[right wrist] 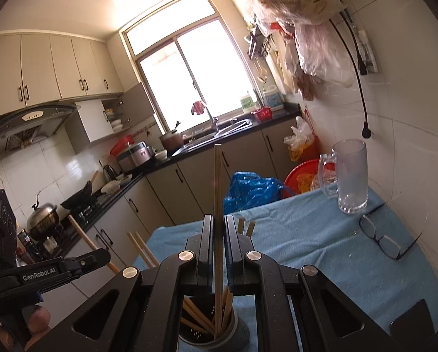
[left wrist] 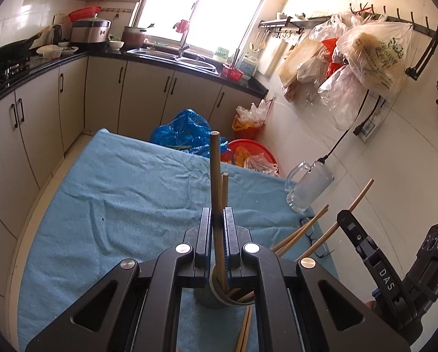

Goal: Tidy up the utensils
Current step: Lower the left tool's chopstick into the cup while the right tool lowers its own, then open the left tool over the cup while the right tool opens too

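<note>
A grey utensil holder (right wrist: 216,334) stands on the blue cloth (right wrist: 307,243) and holds several wooden chopsticks. It also shows in the left wrist view (left wrist: 219,296), below the fingers. My left gripper (left wrist: 217,220) is shut on a brown chopstick (left wrist: 216,176) that stands upright with its lower end in the holder. My right gripper (right wrist: 218,226) is shut on another chopstick (right wrist: 218,182), also upright with its lower end in the holder. The right gripper's body (left wrist: 395,278) shows at the right of the left wrist view.
A clear glass mug (right wrist: 349,176) and a pair of glasses (right wrist: 380,237) sit on the cloth near the tiled wall. Past the table's far edge are a blue plastic bag (left wrist: 186,132), a red basin (left wrist: 248,152) and kitchen cabinets (left wrist: 148,96).
</note>
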The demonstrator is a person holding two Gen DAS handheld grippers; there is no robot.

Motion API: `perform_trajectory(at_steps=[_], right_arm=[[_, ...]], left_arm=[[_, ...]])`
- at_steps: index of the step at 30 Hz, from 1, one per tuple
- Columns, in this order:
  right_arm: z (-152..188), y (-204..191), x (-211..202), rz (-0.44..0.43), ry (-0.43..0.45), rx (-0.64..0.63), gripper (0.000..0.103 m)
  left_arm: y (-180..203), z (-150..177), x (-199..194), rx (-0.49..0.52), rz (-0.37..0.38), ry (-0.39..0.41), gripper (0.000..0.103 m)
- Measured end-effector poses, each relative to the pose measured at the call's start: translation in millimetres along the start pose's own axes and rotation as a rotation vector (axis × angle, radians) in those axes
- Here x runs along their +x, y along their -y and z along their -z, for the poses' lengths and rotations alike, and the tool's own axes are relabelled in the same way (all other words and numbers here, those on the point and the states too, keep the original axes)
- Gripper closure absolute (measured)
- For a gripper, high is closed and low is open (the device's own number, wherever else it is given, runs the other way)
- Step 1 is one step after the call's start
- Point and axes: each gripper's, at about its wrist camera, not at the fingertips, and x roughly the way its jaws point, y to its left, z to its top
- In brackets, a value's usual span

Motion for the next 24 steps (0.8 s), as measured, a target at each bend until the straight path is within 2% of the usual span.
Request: perform_trajectory(at_steps=[10, 15, 17, 19, 24], right_arm=[[21.8, 3.9, 16.4, -0.01, -0.108, 0.021, 0.095], [20.4, 6.0, 13.9, -0.011, -0.111, 0.032, 0.094], [18.2, 7.5, 9.8, -0.011, -0.1, 0.034, 0.089], [15.8, 8.7, 4.4, -0.011, -0.088, 0.036, 0.083], [11.4, 13.3, -13.2, -0.009, -0.063, 0.055, 0.083]], left_arm=[[-3.8, 3.5, 13.2, 0.004, -0.002, -0.03, 0.096], [-4.2, 3.5, 12.9, 0.001, 0.001, -0.028, 0.096], [-3.8, 3.5, 10.2, 0.002, 0.006, -0.021, 0.092], [-2.8, 3.8, 6.2, 0.003, 0.006, -0.008, 0.08], [-1.0, 5.7, -9.4, 0.006, 0.013, 0.012, 0.079]])
